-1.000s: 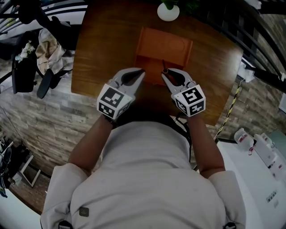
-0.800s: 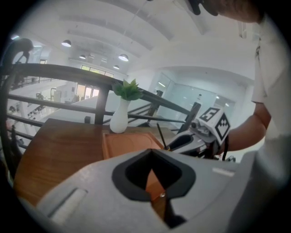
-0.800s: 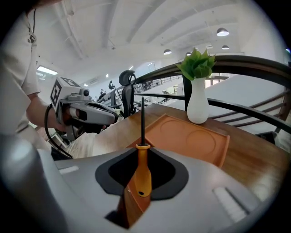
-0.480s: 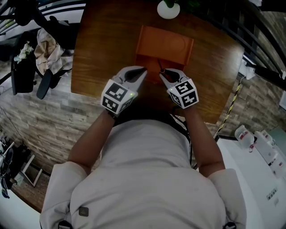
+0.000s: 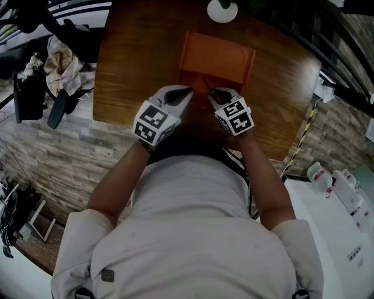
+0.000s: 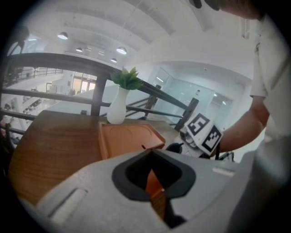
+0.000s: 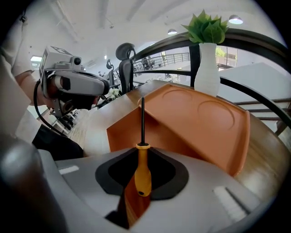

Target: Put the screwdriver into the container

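Observation:
The screwdriver [image 7: 142, 169] has a yellow handle and a thin black shaft [image 5: 205, 84]. My right gripper [image 7: 142, 154] is shut on the handle, and the shaft points forward over the near edge of the orange container [image 7: 195, 119]. From above, the right gripper [image 5: 212, 93] sits at the near edge of the container [image 5: 219, 57], a shallow rectangular tray. My left gripper [image 5: 186, 92] is just left of it, shut with nothing in it. Along the left gripper [image 6: 152, 153], the container [image 6: 127, 136] lies just ahead and the right gripper [image 6: 200, 134] is to the right.
A white vase with a green plant [image 5: 222, 10] stands on the brown wooden table [image 5: 134, 64] beyond the container, also seen as the vase [image 7: 207, 63]. Dark railings run past the table's far and right sides. A chair with cloth [image 5: 61, 64] stands to the left.
My right gripper has moved left and forward with the screwdriver, closer to the left gripper and the container's near edge. The left gripper has barely shifted.

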